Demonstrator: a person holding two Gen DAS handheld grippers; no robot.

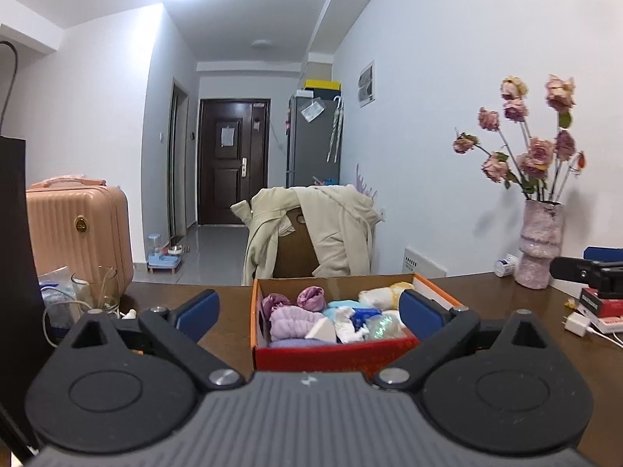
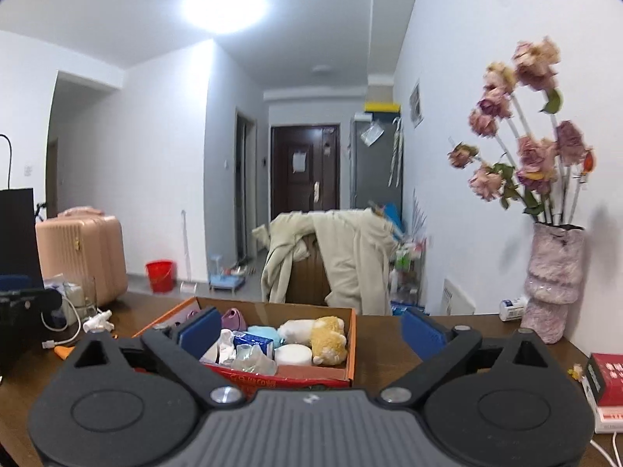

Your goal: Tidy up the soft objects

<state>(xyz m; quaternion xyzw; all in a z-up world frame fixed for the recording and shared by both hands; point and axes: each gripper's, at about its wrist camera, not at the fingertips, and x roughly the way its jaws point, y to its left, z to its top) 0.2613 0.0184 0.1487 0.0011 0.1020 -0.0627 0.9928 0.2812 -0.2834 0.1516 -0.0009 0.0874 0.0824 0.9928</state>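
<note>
Both hand-held grippers, left (image 1: 309,305) and right (image 2: 309,329), spread wide, empty. Box (image 1: 331,354) of soft items just ahead, filled. Judgement: keep low, clear of vase (image 2: 553,284) at right.

The left gripper (image 1: 309,311) hangs over a dark wooden table (image 1: 229,319) with its blue-padded jaws spread wide and nothing between them. Just ahead sits an orange cardboard box (image 1: 331,354) packed with soft things: purple cloth rolls (image 1: 290,321), a pale blue piece, white wads and a cream bundle at the back. A pink vase (image 1: 539,247) of dried roses stands to the right, a drinking glass (image 1: 95,286) to the left, and a beige coat (image 1: 335,229) drapes a chair beyond the table.
</note>
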